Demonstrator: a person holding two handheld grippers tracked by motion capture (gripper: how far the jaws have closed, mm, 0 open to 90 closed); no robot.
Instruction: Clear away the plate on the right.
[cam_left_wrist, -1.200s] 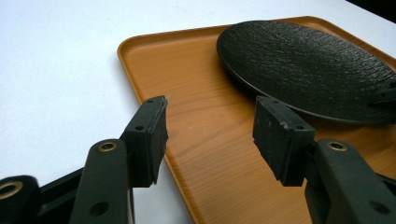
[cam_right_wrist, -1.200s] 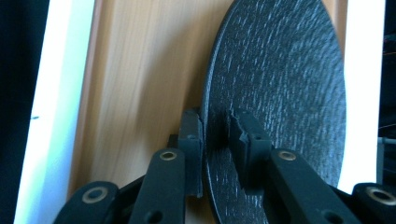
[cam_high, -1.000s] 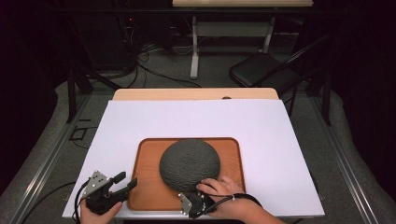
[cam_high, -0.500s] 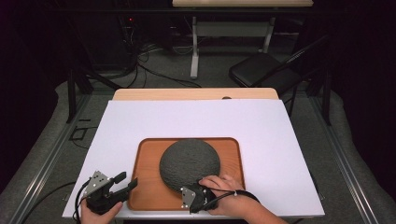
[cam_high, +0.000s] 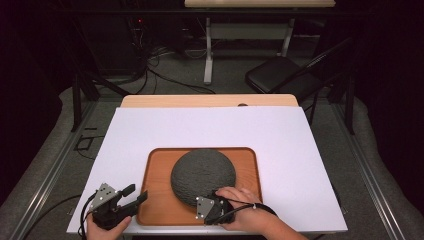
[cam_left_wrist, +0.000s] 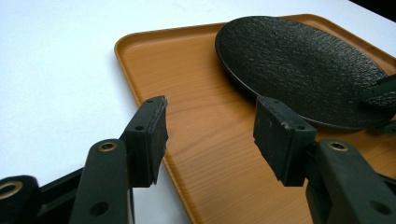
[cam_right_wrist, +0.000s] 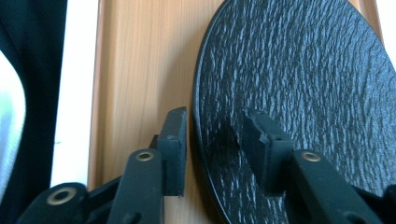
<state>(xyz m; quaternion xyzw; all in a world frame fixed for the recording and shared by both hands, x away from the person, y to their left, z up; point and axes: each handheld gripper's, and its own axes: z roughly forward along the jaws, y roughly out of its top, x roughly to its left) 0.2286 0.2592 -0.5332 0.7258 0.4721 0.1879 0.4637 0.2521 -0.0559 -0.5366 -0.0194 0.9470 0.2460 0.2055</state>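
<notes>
Your black textured plate (cam_high: 203, 177) lies flat on the wooden tray (cam_high: 155, 200), roughly centred, and the tray sits on the white surface (cam_high: 210, 127) near your edge. So the plate is down on the tray; judging by that, the placing part looks done.

Your right gripper (cam_high: 216, 209) is at the plate's near rim. In the right gripper view the jaws straddle that rim: one pad over the plate (cam_right_wrist: 299, 93), the other out over the tray (cam_right_wrist: 135, 70) beside it. The jaws have just been opening, and there's a visible gap between each pad and the plate, so read it as apart, not clamped, with the rim between them. The plate rests on the tray on its own, as far as I can tell.

Your left gripper (cam_high: 134, 196) hovers at the tray's near-left corner, jaws wide apart, nothing between them. In the left gripper view the pads (cam_left_wrist: 152, 135) frame bare tray (cam_left_wrist: 187, 84) with the plate (cam_left_wrist: 303, 70) further off, well apart from them. Can't tell whether a pad touches the tray edge.

What's left, as a judgement: pull the right gripper straight back off the rim without dragging the plate. Left gripper looks staged for the tray edge, so gripping or steadying the tray may come next; nothing is gripped there yet.
</notes>
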